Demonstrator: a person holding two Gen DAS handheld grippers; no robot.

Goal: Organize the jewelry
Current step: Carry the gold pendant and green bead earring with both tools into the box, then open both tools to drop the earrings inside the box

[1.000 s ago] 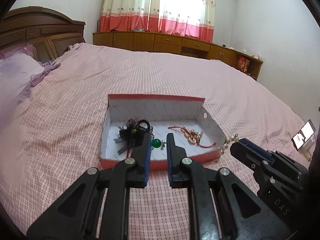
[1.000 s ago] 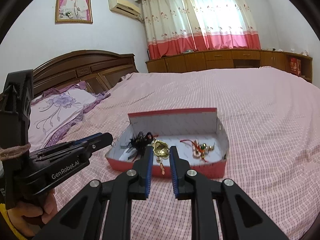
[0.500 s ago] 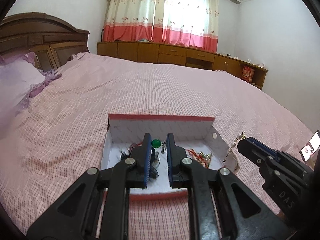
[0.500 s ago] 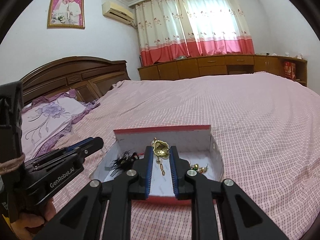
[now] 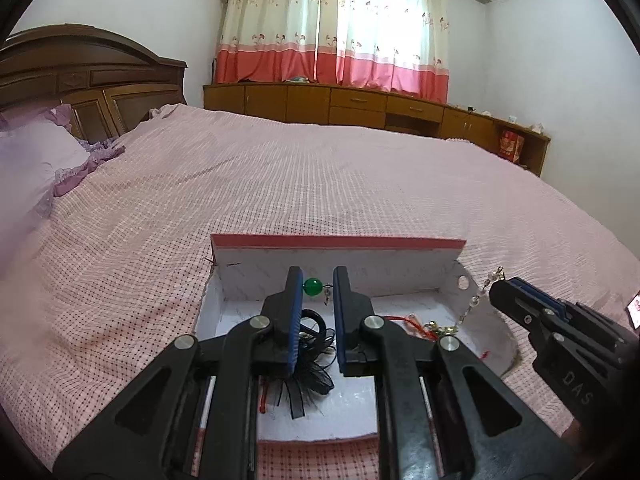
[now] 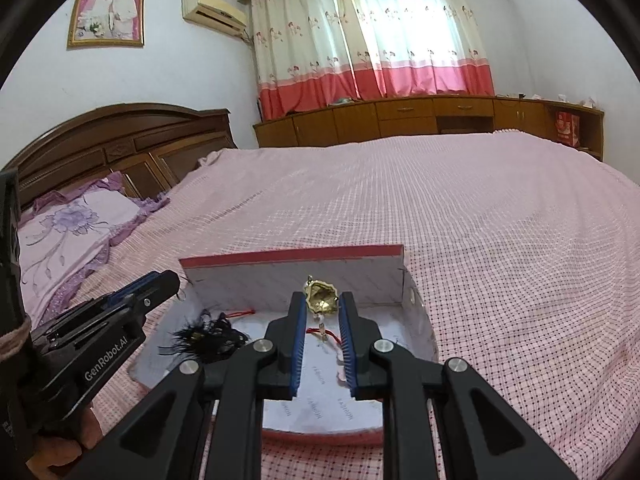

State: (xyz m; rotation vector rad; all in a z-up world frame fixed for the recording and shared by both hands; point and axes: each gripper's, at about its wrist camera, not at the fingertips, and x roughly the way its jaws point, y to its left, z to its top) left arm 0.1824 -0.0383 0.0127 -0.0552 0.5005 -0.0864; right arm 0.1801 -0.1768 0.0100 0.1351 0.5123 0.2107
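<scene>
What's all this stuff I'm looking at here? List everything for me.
box: one, red outside, white inside, on the bed
green bead piece: one, in left gripper
gold ornament: one, in right gripper
black feathery piece: one, box's left part
red cord piece: one, box's right part
bed cover: one, pink checked
pillow: one, lilac, by headboard
curtains: cream and red, at window
left gripper: black, blue pads
right gripper: black, blue pads

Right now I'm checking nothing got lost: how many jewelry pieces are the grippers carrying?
2: a green bead piece in the left gripper, a gold pendant in the right gripper, both above the box.
</scene>
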